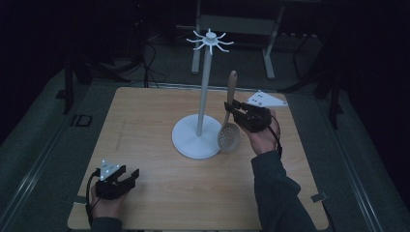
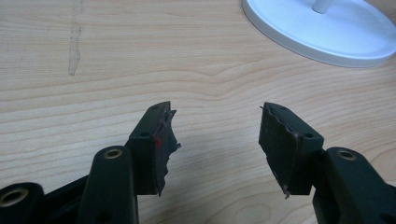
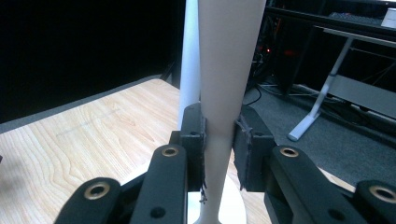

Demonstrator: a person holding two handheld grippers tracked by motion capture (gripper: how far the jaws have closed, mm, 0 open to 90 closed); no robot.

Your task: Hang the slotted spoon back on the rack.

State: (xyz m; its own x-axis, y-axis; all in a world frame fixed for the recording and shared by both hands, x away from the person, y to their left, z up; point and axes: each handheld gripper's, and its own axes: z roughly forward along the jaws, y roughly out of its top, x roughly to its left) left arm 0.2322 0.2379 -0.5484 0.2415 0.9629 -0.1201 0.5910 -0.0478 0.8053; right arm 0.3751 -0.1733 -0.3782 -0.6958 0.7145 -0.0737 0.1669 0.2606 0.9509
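A slotted spoon (image 1: 229, 128) with a pale wooden handle (image 3: 224, 84) stands nearly upright, its perforated bowl low beside the white rack's round base (image 1: 189, 141). My right gripper (image 1: 231, 109) is shut on the handle partway up; in the right gripper view both pads press its narrow part. The white rack has a thin pole (image 1: 204, 87) topped by a ring of hooks (image 1: 210, 40), just left of the spoon. My left gripper (image 2: 215, 135) rests open near the table's front left corner (image 1: 126, 177), nothing between its jaws.
The wooden table (image 1: 145, 121) has bare room left of the rack. The rack's base (image 2: 322, 30) lies ahead and right of the left gripper. Dark floor, cables and a grey desk frame (image 1: 268, 53) lie beyond the table's far edge.
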